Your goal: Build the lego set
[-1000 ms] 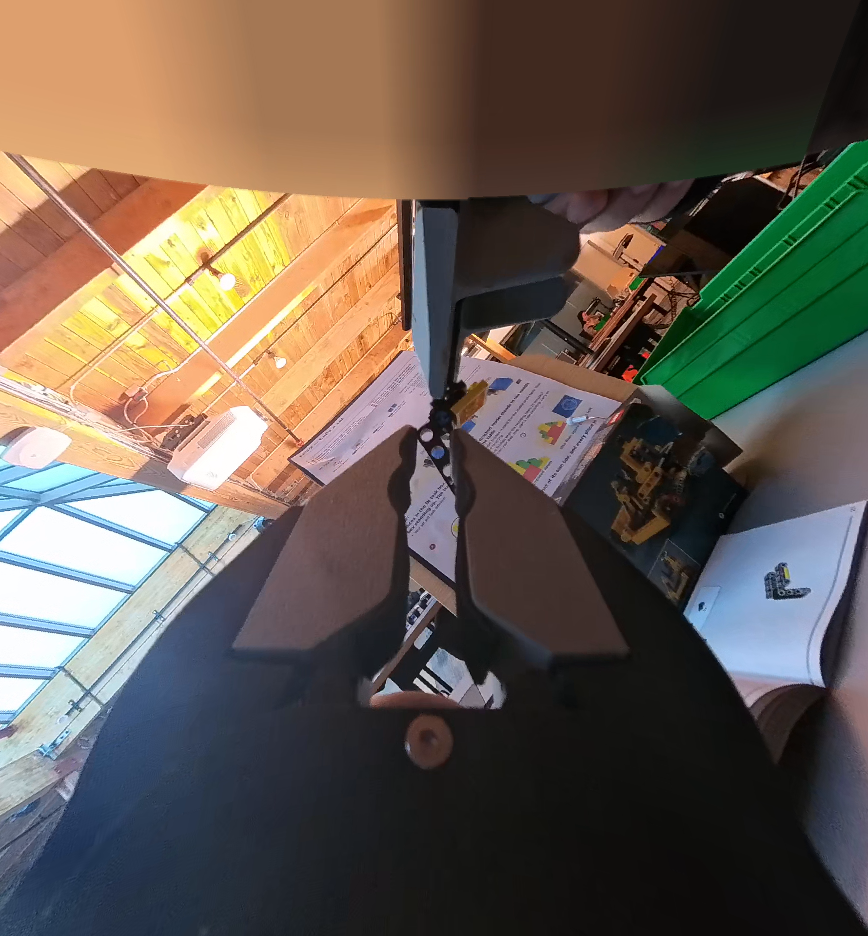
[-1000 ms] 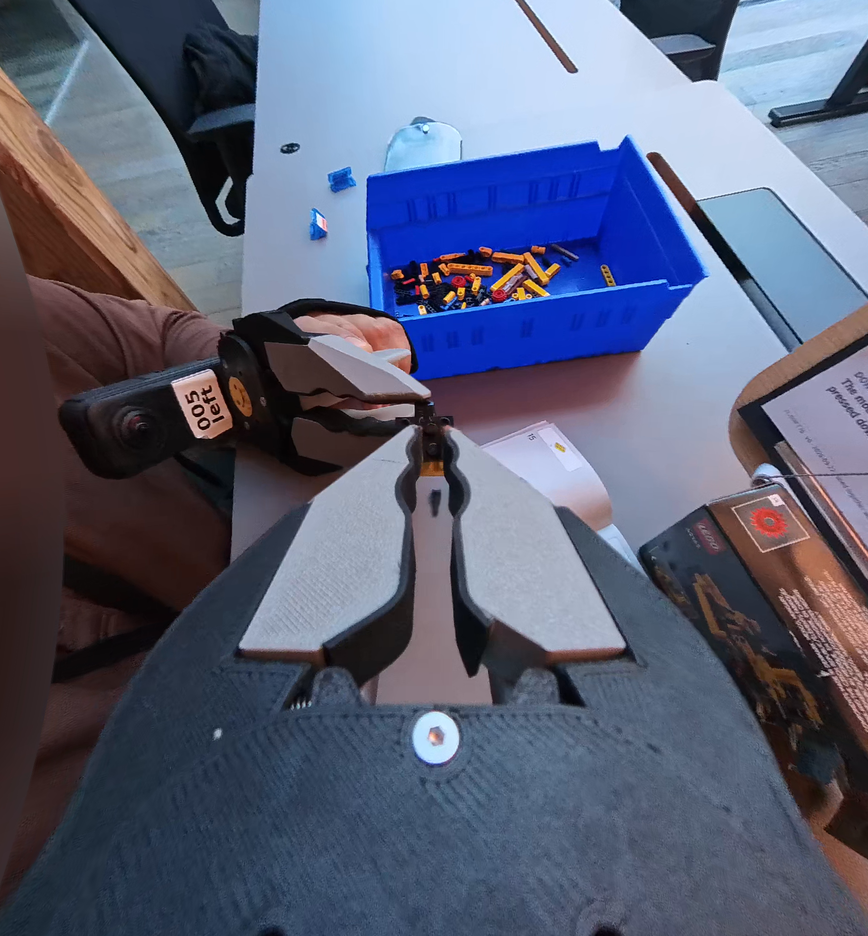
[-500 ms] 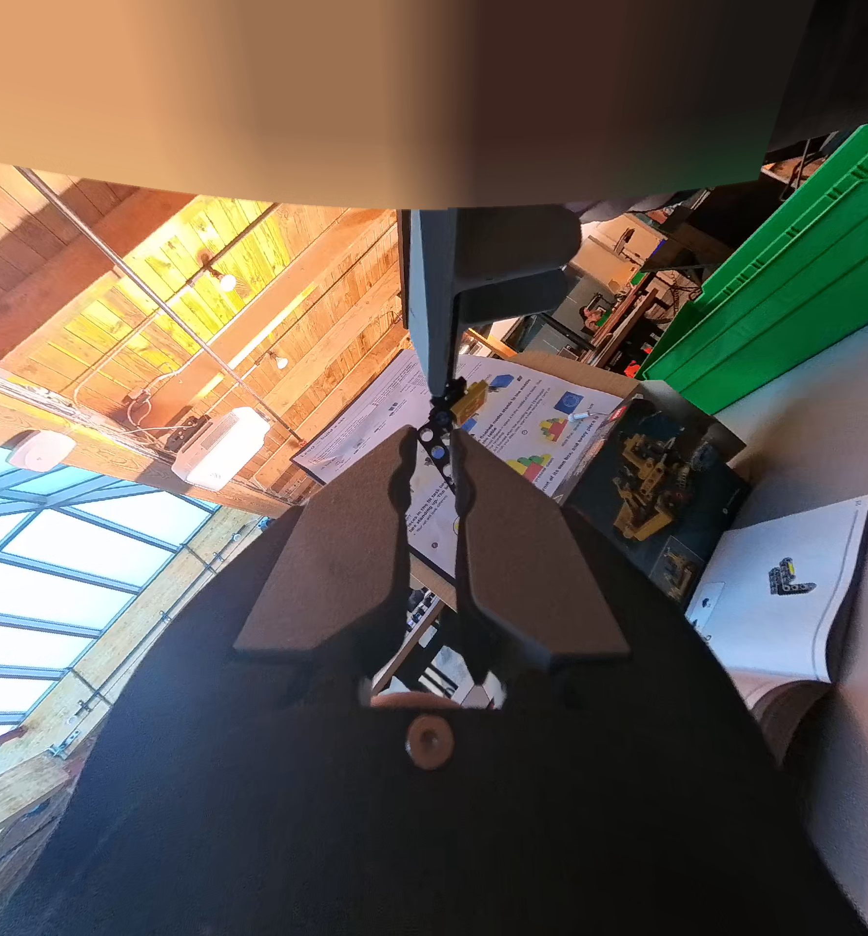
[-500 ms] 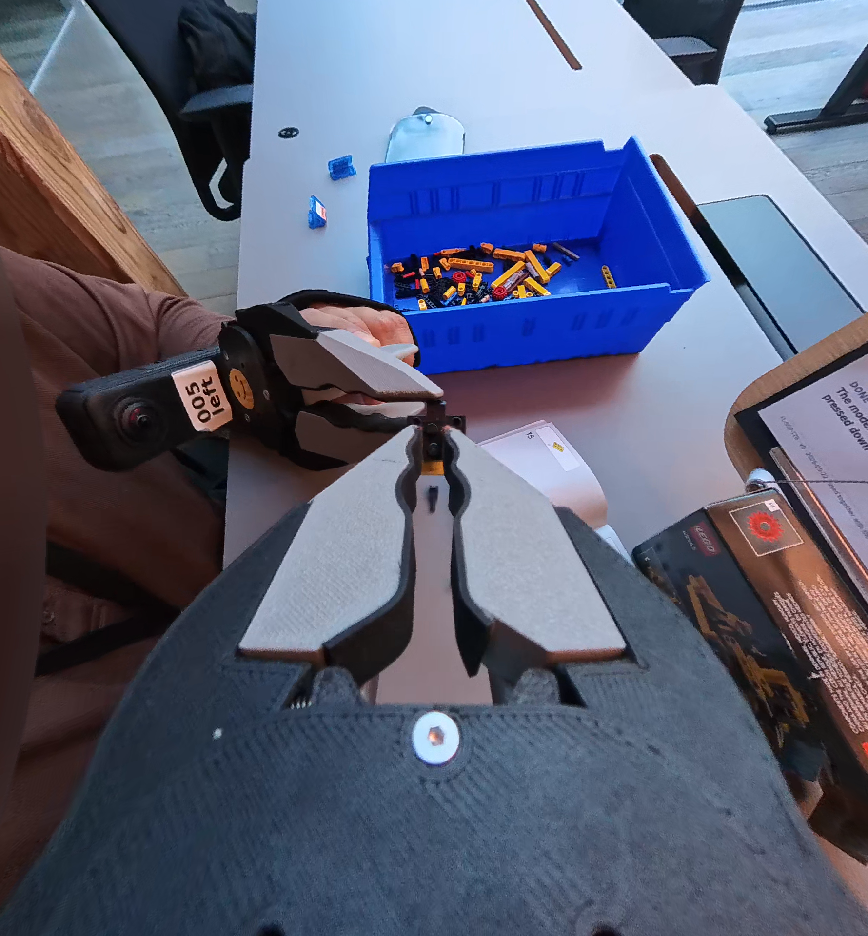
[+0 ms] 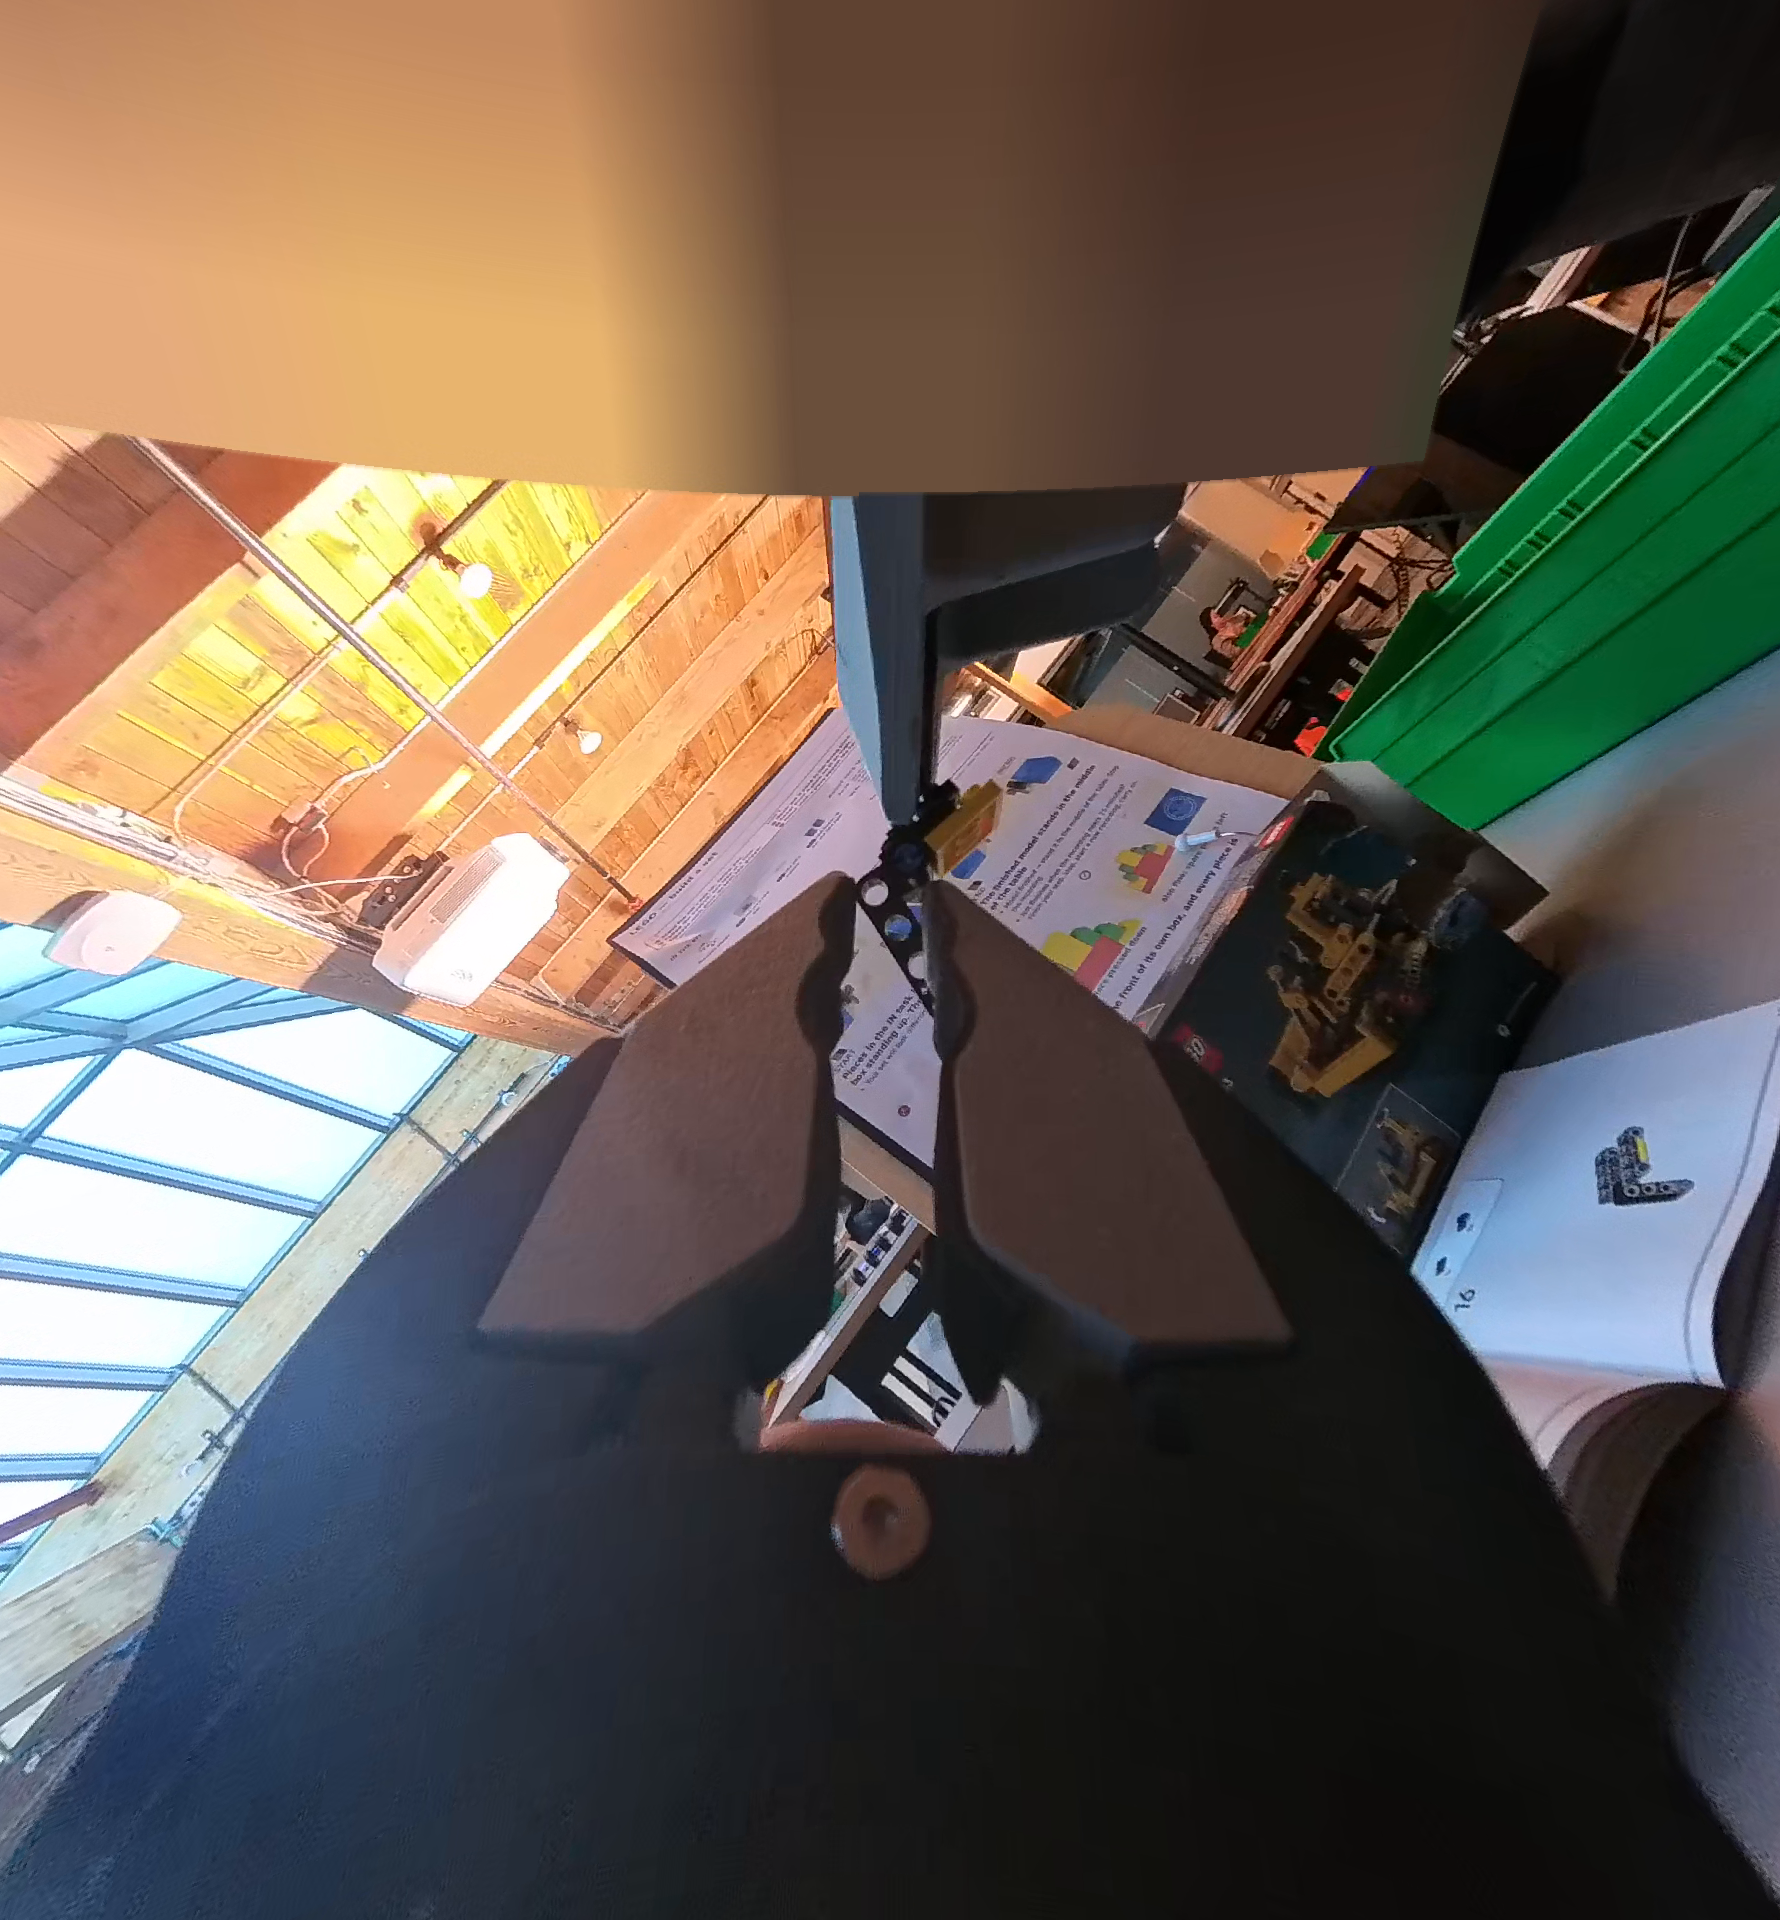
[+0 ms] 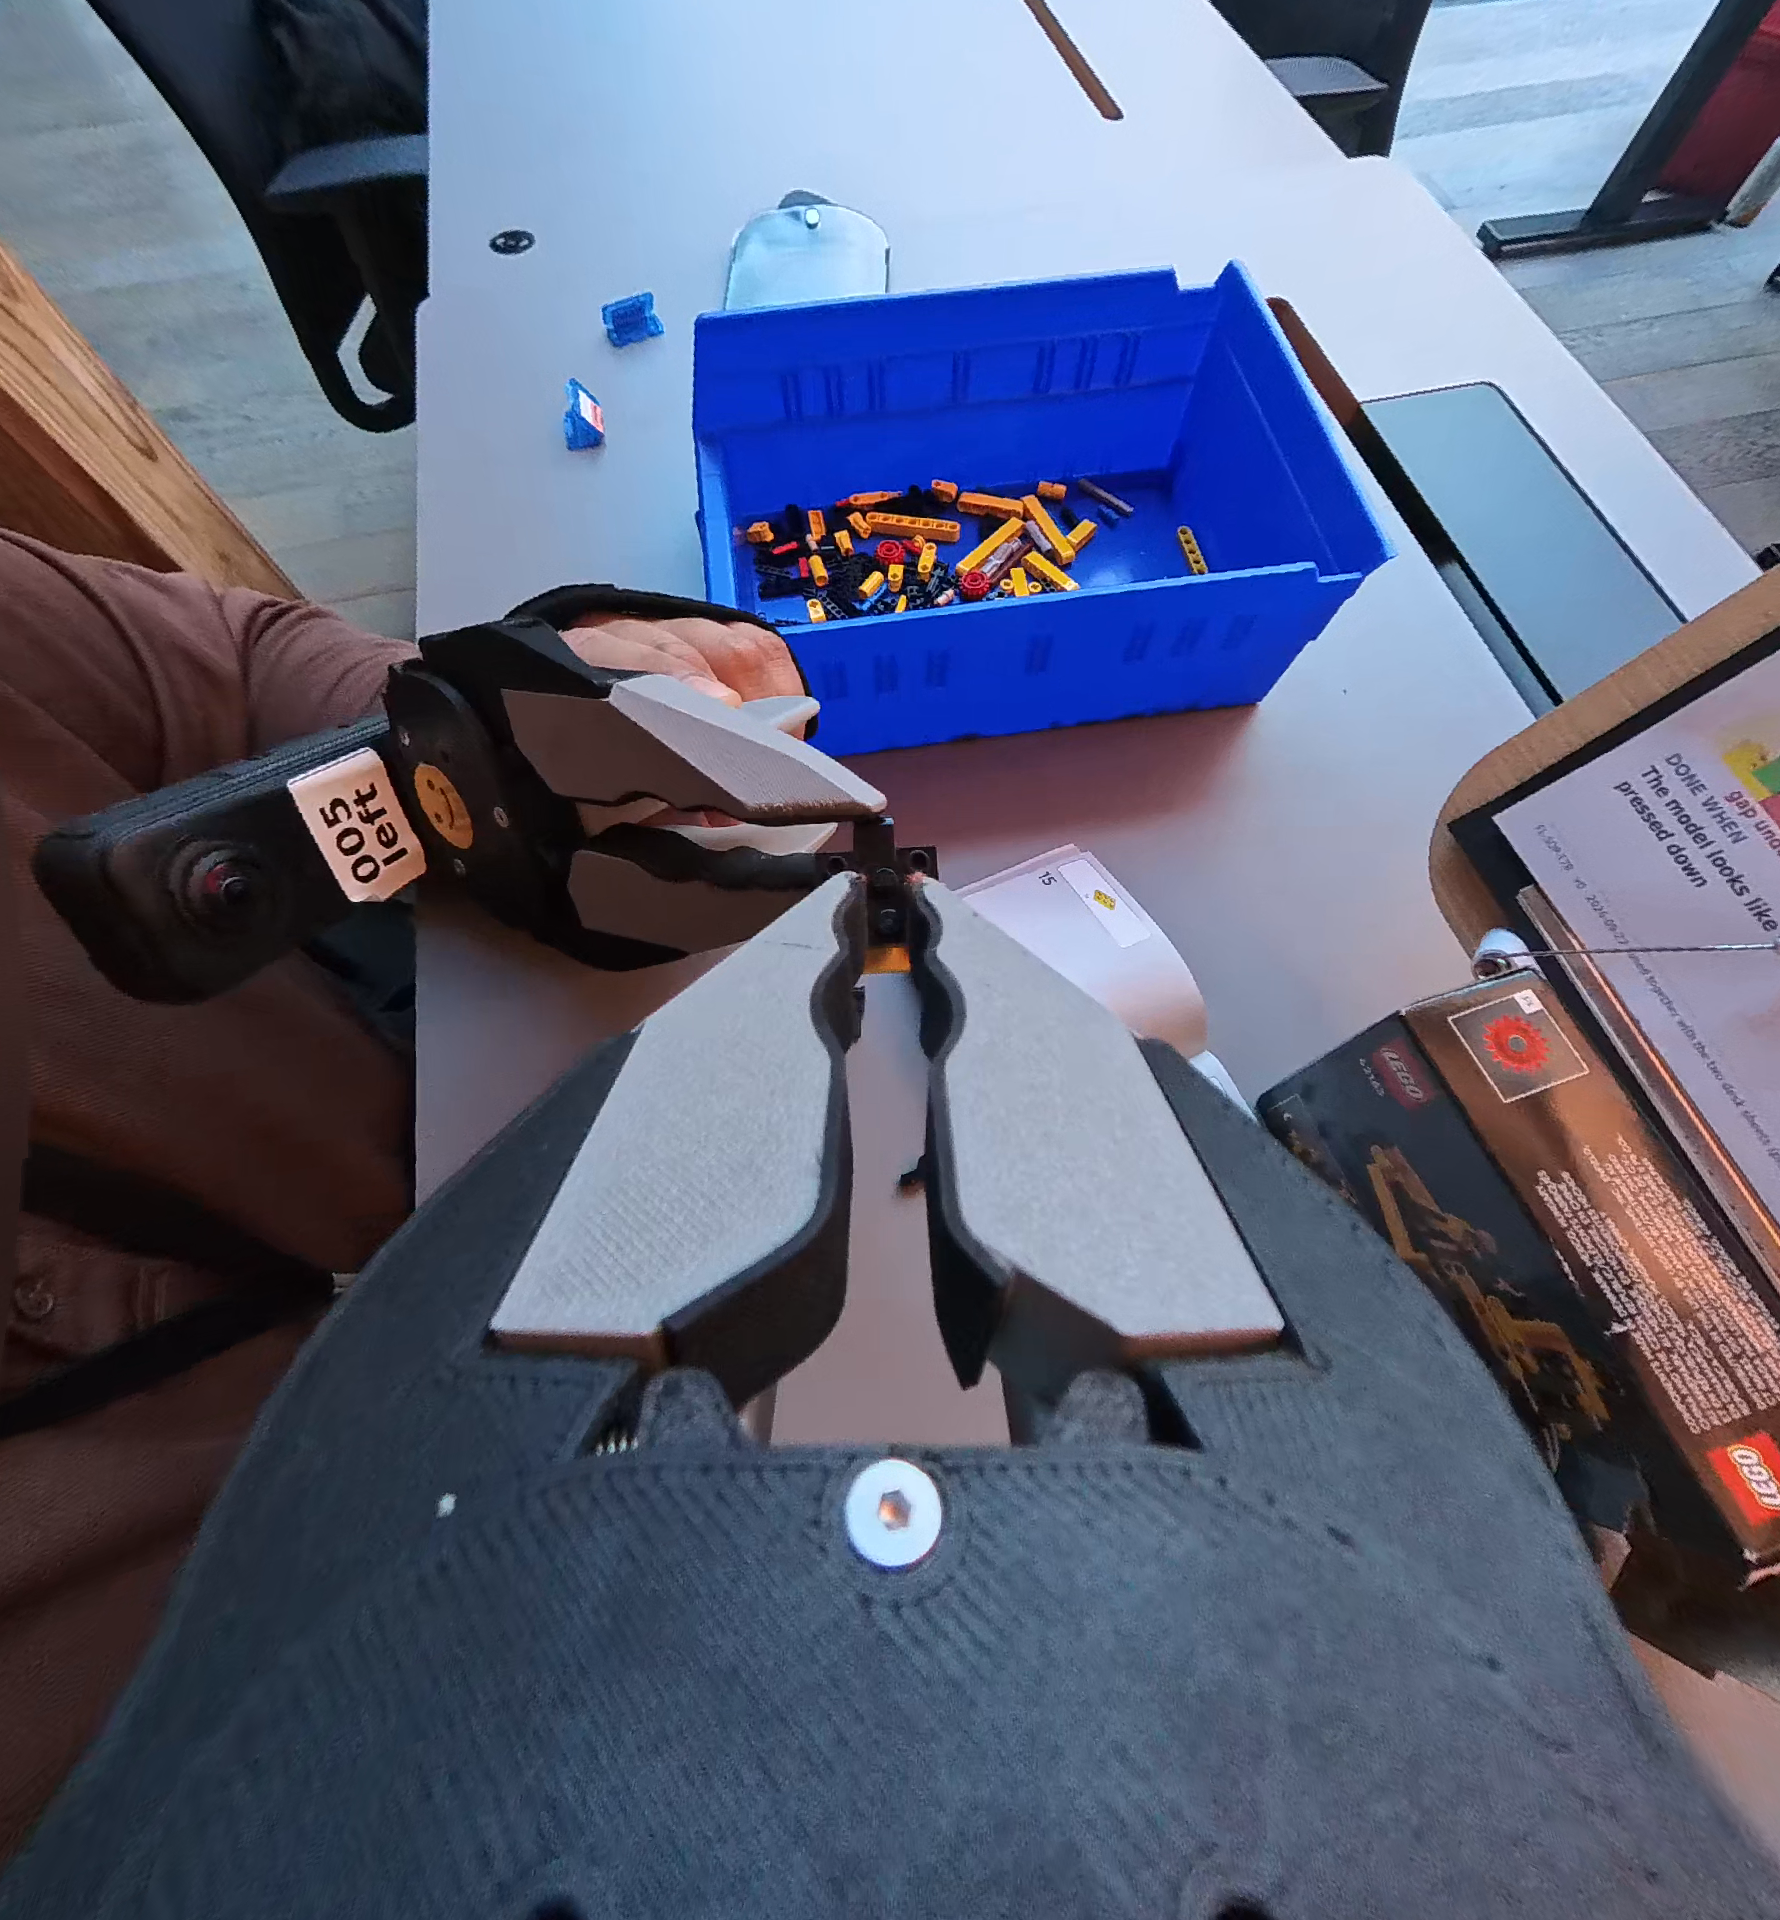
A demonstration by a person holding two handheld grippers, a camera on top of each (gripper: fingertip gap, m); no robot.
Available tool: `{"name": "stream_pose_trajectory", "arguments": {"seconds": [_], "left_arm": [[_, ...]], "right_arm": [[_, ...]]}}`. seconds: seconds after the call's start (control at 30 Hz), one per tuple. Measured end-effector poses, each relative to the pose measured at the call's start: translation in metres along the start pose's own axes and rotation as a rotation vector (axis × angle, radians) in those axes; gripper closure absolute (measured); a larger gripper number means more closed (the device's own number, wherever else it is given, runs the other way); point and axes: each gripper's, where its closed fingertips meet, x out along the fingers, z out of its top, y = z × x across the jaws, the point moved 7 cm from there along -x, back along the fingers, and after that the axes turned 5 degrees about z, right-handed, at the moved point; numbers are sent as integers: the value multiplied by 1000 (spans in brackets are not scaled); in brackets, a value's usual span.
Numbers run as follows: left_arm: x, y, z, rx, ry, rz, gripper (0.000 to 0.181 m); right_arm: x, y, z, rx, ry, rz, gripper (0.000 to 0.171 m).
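The lego sub-assembly, small, was pinched by both the left gripper and right gripper; most pieces lay in the blue bin.

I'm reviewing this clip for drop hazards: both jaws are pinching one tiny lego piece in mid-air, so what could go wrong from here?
1. The small black-and-yellow assembly is pinched only at the tips of the left gripper and right gripper; uneven pushing could pop it loose.
2. It is held above the table, not over the blue bin, so a dropped part may bounce away.
3. The open instruction booklet lies below; a fallen piece could hide near it.
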Motion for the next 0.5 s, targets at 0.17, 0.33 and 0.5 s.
{"name": "stream_pose_trajectory", "arguments": {"seconds": [0.17, 0.33, 0.5], "left_arm": [[0, 0, 1, 9, 0, 4, 172], [0, 0, 1, -4, 4, 6, 172], [0, 0, 3, -22, -2, 1, 172]], "right_arm": [[-1, 1, 0, -9, 2, -2, 167], [0, 2, 1, -18, 0, -1, 164], [-1, 1, 1, -16, -1, -9, 162]]}}
